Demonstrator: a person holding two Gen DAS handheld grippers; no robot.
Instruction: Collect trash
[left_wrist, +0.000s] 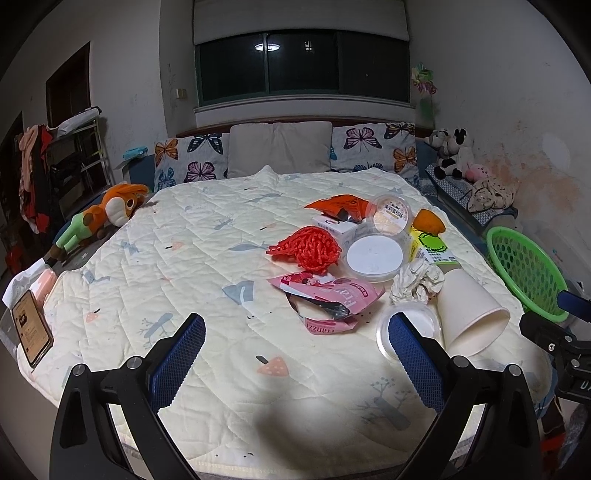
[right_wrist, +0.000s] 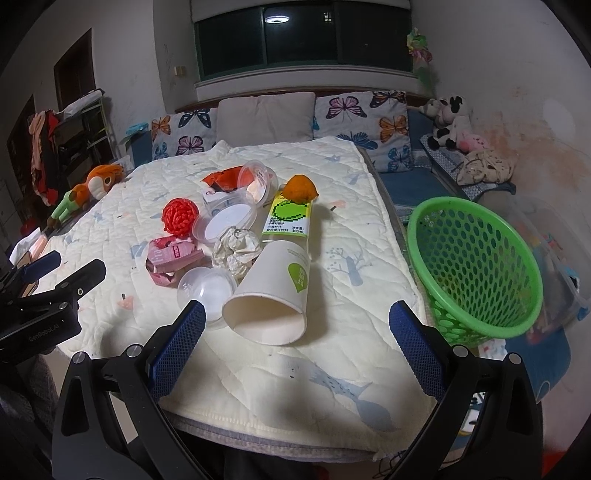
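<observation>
Trash lies in a pile on the quilted bed (left_wrist: 184, 258). A white paper cup (right_wrist: 273, 291) lies on its side nearest my right gripper (right_wrist: 297, 317), which is open and empty just in front of its mouth. Around the cup are a clear plastic lid (right_wrist: 208, 291), a crumpled paper ball (right_wrist: 238, 251), a pink wrapper (right_wrist: 171, 260), a red net (right_wrist: 181, 216), a green juice carton (right_wrist: 288, 216) and an orange peel (right_wrist: 299, 188). My left gripper (left_wrist: 297, 332) is open and empty, near the pink wrapper (left_wrist: 325, 299) and the cup (left_wrist: 471, 314).
A green perforated basket (right_wrist: 476, 266) stands off the bed's right edge, also in the left wrist view (left_wrist: 528, 273). A phone (left_wrist: 31, 328) lies at the bed's left edge. An orange plush toy (left_wrist: 107, 214) lies far left. Pillows (left_wrist: 280, 147) line the headboard.
</observation>
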